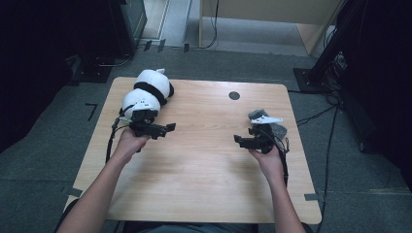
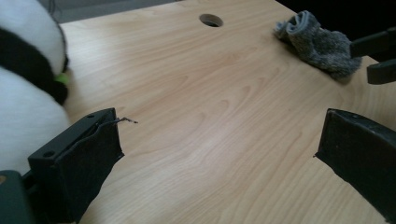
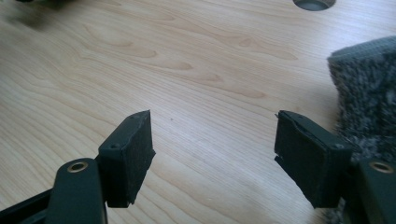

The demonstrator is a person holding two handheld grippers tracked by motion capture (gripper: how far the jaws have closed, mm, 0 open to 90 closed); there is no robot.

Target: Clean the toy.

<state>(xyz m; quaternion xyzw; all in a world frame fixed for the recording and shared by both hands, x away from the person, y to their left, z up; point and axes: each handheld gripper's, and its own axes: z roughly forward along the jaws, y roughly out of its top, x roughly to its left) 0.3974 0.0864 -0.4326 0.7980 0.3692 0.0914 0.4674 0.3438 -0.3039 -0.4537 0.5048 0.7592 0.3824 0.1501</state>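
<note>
Nearby, both tongs apart and empty: left tongs [image 1: 167,127] beside plush panda [image 1: 147,92], right tongs [image 1: 238,139] beside grey sock [image 2: 320,44].

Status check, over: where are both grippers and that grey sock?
Left gripper open, empty, beside white-and-black plush toy. Right gripper open, empty, beside crumpled grey sock. Wooden table between them bare.
</note>
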